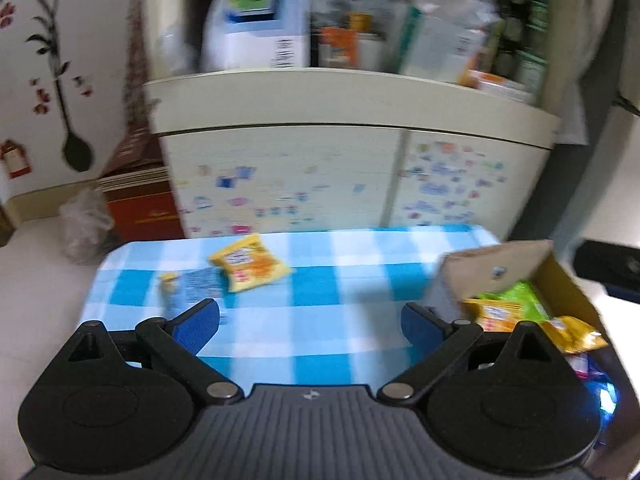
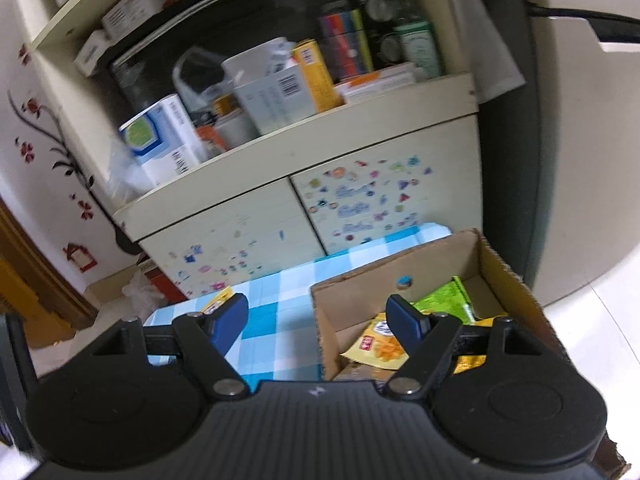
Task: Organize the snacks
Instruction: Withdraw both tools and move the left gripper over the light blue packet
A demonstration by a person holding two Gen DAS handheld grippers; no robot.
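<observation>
Left wrist view shows two snack packets loose on the blue-checked table (image 1: pixel 320 288): one yellow packet (image 1: pixel 249 268) near the far edge and one small pale packet (image 1: pixel 188 286) just beside it. One cardboard box (image 1: pixel 476 268) stands at the table's right end, holding at least four packets: one green packet (image 1: pixel 520 300), two yellow ones, and another too hidden to name. Left hand-held gripper (image 1: pixel 310 320) hangs released above the cloth, jaws wide, nothing between them. Right wrist view shows the right hand-held gripper (image 2: pixel 316 320) likewise released and empty, its jaws spread across the box's near left wall, one finger over the packets inside.
</observation>
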